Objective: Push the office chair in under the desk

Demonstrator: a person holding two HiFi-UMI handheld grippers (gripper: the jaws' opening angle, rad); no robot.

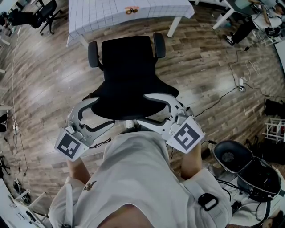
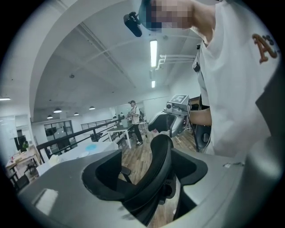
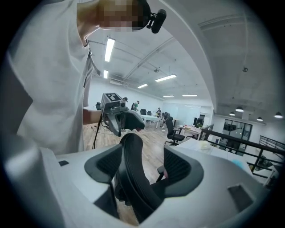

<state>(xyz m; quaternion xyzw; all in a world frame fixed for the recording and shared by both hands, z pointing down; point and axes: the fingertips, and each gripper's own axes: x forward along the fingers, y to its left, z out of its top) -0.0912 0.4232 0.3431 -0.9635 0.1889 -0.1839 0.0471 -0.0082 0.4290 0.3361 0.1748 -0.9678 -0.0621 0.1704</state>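
Wood-plank floor point(image 1: 49, 84), cloth-covered table point(image 1: 102, 13) at its far edge; office chair point(image 1: 129, 71) stands just short of the table, seat facing in, not yet under. Left gripper point(image 2: 147, 167) and right gripper point(image 3: 142, 168): fingers spread and unclenched, each pair straddling one end of the backrest rim point(image 1: 129, 115); nothing clamped. Handling, as judged: bulky, probably free-rolling and apt to swivel; rim stiff, centre of the back softer; take hold at both rim ends and push evenly.

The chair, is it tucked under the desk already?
No, the chair stands in front of the desk, with floor showing between them.
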